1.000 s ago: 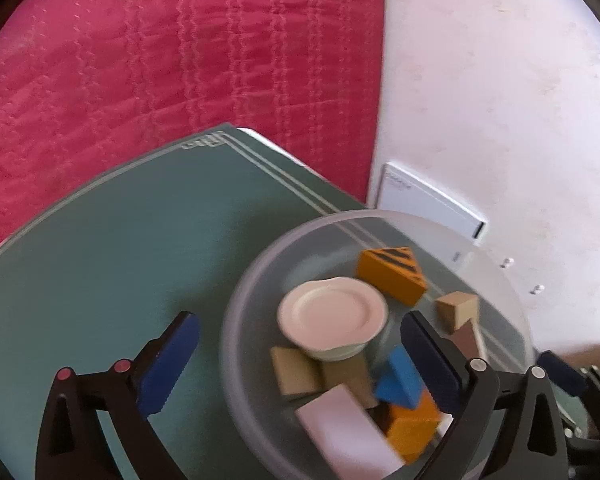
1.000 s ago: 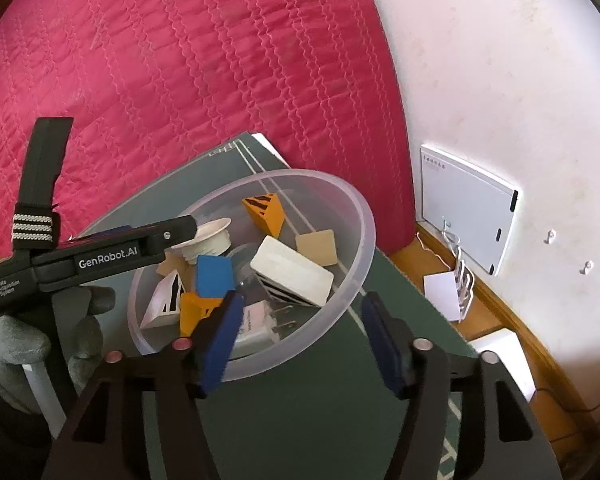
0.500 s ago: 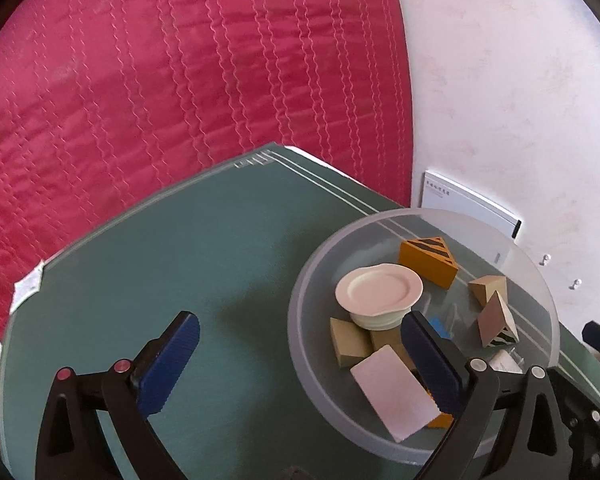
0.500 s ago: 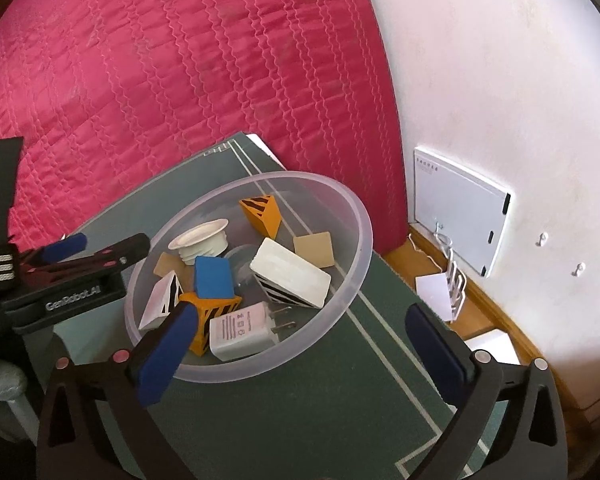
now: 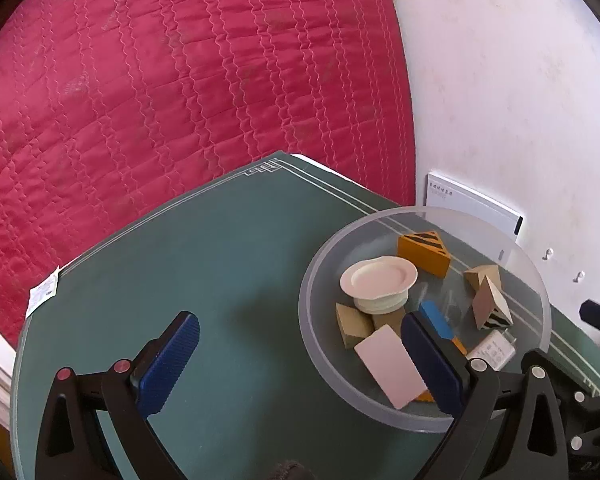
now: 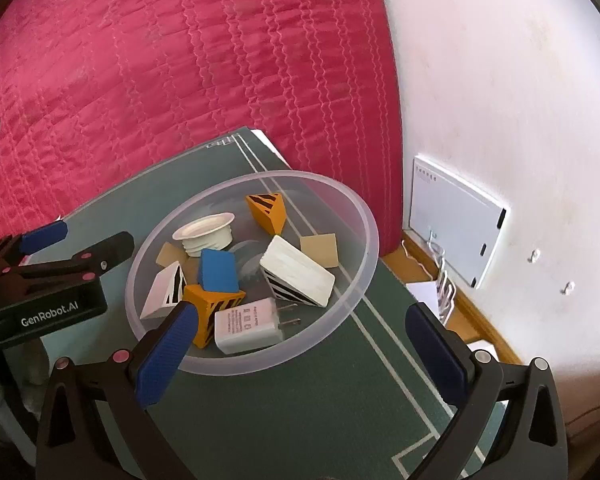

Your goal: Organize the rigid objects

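Note:
A clear plastic bowl stands on the green table mat; it also shows in the left wrist view. It holds several pieces: an orange striped wedge, a white cap, a blue block, a white striped wedge, a white charger plug and tan blocks. My right gripper is open and empty, just in front of the bowl. My left gripper is open and empty, to the left of the bowl, its right finger over the near rim.
A red quilted bed lies behind the table. A white wall with a white box and cables is at the right. A wooden surface sits below the table's right edge. A small white label hangs at the mat's left edge.
Both grippers have pulled back from the bowl. The right gripper has opened wide. The left gripper has drawn away to the left and the bowl looks smaller.

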A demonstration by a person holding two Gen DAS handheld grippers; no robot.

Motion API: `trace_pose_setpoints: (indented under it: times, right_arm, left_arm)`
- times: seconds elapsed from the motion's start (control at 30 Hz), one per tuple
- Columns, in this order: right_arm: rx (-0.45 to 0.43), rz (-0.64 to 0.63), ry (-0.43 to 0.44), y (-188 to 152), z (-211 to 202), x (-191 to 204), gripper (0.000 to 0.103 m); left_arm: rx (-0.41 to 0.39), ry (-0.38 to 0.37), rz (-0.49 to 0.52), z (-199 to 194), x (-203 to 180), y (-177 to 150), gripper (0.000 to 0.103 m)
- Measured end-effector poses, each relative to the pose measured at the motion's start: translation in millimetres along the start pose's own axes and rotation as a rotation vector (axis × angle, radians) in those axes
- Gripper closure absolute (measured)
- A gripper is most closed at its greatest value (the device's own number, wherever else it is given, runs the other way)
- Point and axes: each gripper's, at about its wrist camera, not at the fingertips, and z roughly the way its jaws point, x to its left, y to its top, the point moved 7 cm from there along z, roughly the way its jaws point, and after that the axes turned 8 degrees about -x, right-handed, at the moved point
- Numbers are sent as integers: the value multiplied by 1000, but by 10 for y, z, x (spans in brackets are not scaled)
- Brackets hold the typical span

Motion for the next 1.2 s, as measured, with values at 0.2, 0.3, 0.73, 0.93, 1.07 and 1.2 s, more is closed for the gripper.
trace_pose_setpoints:
  times: [0.2,0.3,0.73,0.93,1.07,1.2]
  right_arm:
    - [-4,-45,-15,11,-30,57,0]
    - [1,-57,-24,-4,-31,82,0]
    - [25,-60,-24,-64,6,70,0]
    - [31,-63,-19,-85,19,76,0]
    - [38,-62,-17,-96,32,86,0]
    - [40,-64,-10,-102,36,116,0]
  left_arm:
    - [-2,10,8,-44,-1,-23,0]
    - [-4,12,9,-57,7,-25,0]
    - [12,5,26,-40,-29,-73,0]
    - [25,-15,16,-17,-20,-90,0]
    - [26,-23,14,-14,-28,-97,0]
    - [25,-26,0,-18,-2,-106,0]
